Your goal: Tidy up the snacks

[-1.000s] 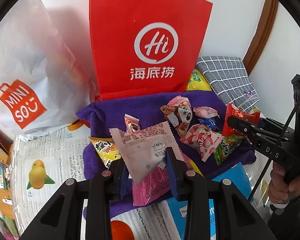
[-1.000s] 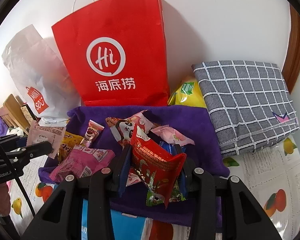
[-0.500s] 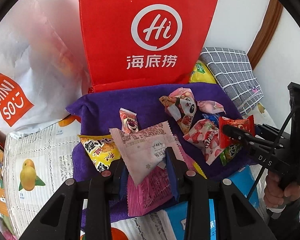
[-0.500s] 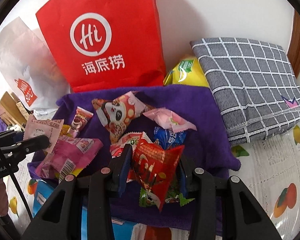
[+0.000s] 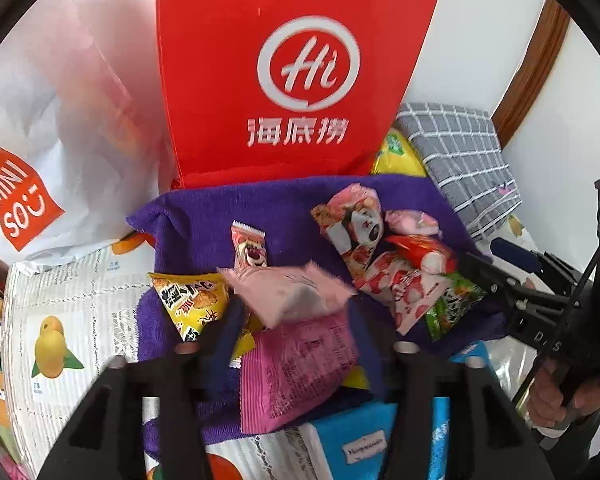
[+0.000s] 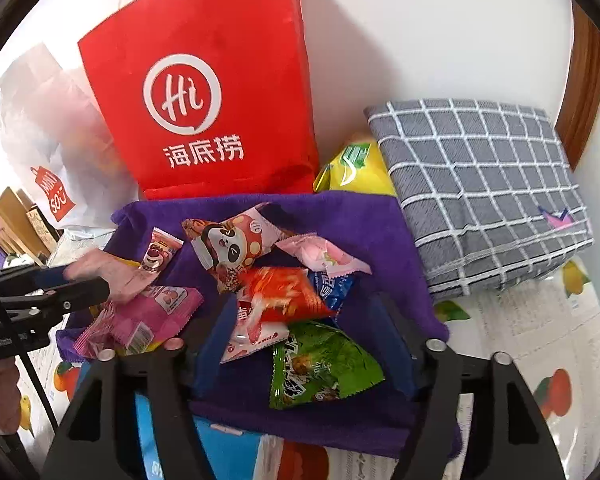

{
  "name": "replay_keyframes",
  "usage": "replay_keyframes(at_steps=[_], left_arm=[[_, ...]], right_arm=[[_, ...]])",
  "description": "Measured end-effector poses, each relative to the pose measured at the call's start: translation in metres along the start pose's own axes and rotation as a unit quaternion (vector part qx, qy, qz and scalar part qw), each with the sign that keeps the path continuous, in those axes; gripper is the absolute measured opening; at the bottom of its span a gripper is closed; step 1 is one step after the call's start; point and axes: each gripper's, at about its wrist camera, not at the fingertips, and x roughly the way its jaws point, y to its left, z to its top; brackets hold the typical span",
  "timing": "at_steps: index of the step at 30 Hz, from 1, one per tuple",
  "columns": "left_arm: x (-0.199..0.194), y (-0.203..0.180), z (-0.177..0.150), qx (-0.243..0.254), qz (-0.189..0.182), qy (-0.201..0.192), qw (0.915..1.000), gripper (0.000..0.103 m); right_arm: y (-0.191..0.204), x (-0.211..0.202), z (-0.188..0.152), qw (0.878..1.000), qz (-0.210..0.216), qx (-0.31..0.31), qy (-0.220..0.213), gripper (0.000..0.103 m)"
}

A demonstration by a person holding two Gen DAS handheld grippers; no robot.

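Several snack packets lie on a purple towel [image 5: 204, 216] [image 6: 360, 220]. My left gripper [image 5: 296, 312] is opening. A pale pink packet [image 5: 292, 292] hangs blurred between its jaws, free of the pads, above a magenta packet [image 5: 300, 364]. My right gripper [image 6: 302, 312] is opening too. A red packet [image 6: 284, 292] drops, blurred, from between its jaws onto a strawberry packet [image 6: 252, 332] and a green packet [image 6: 320, 364]. In the right wrist view the left gripper [image 6: 96, 284] shows at the left with the pink packet [image 6: 112, 276].
A red paper bag [image 5: 284, 80] [image 6: 204, 80] stands behind the towel, with a white bag [image 5: 32, 128] to its left. A grey checked cloth [image 6: 480, 184] and a yellow pack [image 6: 360, 168] lie at the right. A blue box [image 5: 364, 440] sits near the front.
Both grippers have opened. The pale pink packet has slipped out of the left pads and tipped flat. The red packet has left the right pads and fallen onto the pile.
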Motion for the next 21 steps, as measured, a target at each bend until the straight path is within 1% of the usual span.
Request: replay_keyframes(at_steps=[5, 11, 14, 21], left_arm=[[-0.023, -0.005, -0.001, 0.0, 0.002, -0.019, 0.9998, 0.058], [-0.049, -0.014, -0.008, -0.001, -0.001, -0.031, 0.9995, 0.059], [-0.063, -0.02, -0.015, -0.002, 0.003, -0.037, 0.9993, 0.059], [-0.092, -0.032, -0.033, -0.005, 0.006, -0.045, 0.9989, 0.059]], right_arm=[[0.001, -0.022, -0.001, 1.0, 0.002, 0.005, -0.013, 0.072], [0.001, -0.049, -0.009, 1.0, 0.0, 0.012, -0.021, 0.072], [0.001, -0.064, -0.013, 1.0, -0.004, 0.018, -0.023, 0.072], [0.004, -0.093, -0.026, 0.999, 0.006, 0.026, -0.021, 0.073]])
